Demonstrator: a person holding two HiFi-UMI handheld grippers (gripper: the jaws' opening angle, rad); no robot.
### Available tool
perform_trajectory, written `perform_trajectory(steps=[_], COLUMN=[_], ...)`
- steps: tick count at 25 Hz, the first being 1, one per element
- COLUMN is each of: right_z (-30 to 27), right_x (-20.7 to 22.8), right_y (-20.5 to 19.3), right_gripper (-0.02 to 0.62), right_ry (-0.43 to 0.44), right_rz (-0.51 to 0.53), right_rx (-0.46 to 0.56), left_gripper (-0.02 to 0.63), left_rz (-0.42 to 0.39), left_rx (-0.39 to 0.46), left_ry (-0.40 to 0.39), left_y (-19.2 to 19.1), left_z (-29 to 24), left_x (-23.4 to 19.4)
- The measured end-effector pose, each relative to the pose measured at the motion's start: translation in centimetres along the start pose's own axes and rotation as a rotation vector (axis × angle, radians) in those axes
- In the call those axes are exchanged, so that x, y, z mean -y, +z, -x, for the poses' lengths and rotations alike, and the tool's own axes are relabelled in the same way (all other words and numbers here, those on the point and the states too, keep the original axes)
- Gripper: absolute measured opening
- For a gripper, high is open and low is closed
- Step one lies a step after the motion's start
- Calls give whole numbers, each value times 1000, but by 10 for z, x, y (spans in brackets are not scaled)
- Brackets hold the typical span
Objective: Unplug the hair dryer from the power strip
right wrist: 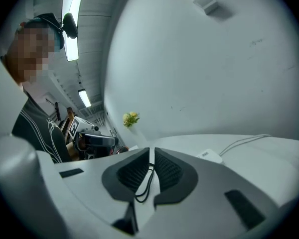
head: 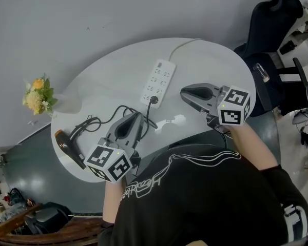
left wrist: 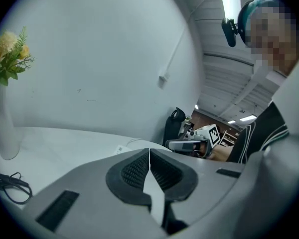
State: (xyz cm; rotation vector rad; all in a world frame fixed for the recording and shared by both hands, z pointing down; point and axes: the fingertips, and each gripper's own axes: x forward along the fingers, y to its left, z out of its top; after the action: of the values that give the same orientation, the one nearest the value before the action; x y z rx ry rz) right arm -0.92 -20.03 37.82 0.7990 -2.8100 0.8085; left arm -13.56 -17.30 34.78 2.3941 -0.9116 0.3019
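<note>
The hair dryer (head: 66, 146) lies near the table's (head: 215, 65) left edge. Its black cord (head: 100, 121) loops over to a plug (head: 154, 100) that's still in the near end of the white strip (head: 158, 80), mid-table. The left gripper (left wrist: 149, 153) hangs over the cord loops just short of the strip, jaws pressed together on nothing. The right gripper (right wrist: 152, 153) is off to the strip's right, jaws pretty much closed and empty too, with just a sliver of gap and the cord showing through it. Flowers (head: 37, 94) stand at the table's far left.
</note>
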Motion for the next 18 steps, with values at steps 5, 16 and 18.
perform_trajectory(steps=[5,16,18], right_z=[-21,-76,-83], right_x=[30,115,126], right_y=[6,-32,-43], right_gripper=[3,104,117], right_ry=[-14,-14,-9], right_rz=[48,329,342], right_rx=[-64,-329,-370], left_gripper=[6,6,6], left_rz=[42,90,92], left_rx=[-10,-3,7], left_ry=[70,192,208], left_y=[0,-19,-21], left_z=[-4,-17,-21], left_x=[-20,-24,-19])
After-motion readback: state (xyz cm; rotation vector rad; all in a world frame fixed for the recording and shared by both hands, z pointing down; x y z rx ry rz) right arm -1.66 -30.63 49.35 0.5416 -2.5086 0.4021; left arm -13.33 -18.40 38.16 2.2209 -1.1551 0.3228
